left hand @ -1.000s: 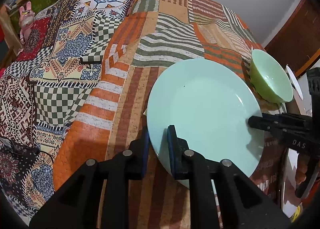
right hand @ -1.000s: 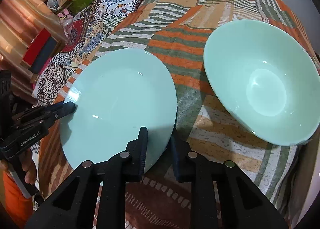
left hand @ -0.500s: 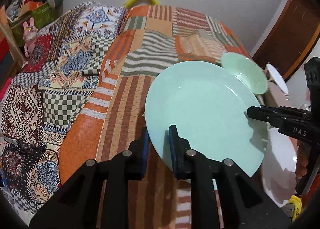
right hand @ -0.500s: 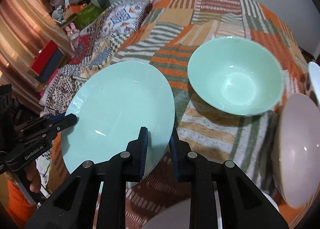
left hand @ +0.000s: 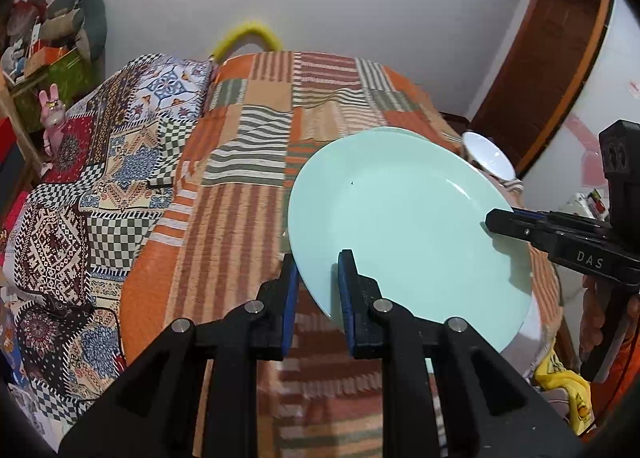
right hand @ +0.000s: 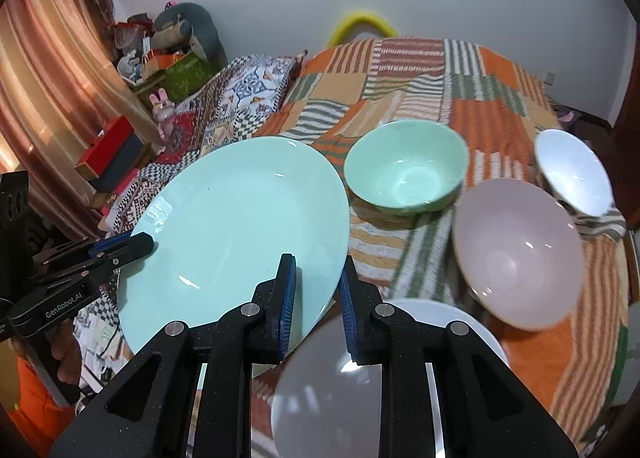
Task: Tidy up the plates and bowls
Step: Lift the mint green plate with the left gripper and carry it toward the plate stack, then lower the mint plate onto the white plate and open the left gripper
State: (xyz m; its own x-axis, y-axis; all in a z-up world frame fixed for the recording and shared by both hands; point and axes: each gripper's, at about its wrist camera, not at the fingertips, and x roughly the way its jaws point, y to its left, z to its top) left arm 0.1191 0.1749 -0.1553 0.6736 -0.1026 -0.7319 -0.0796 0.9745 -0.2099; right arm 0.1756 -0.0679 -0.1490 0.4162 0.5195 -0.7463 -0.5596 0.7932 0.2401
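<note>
Bed (right hand: 500,70) with striped quilt. Mint plate (left hand: 400,218) is held clear above it, tilted, left gripper (left hand: 318,278) and right gripper (right hand: 316,294) each clamped on opposite rim edges. On the quilt: pink bowl (right hand: 520,250), green bowl (right hand: 404,174), white bowl (right hand: 576,174).

A pale mint plate (right hand: 236,226) hangs over an orange, green and cream striped patchwork bedspread (right hand: 432,82). Beside the plate: green bowl (right hand: 406,170), pinkish bowl (right hand: 520,246), white bowl (right hand: 574,172).
</note>
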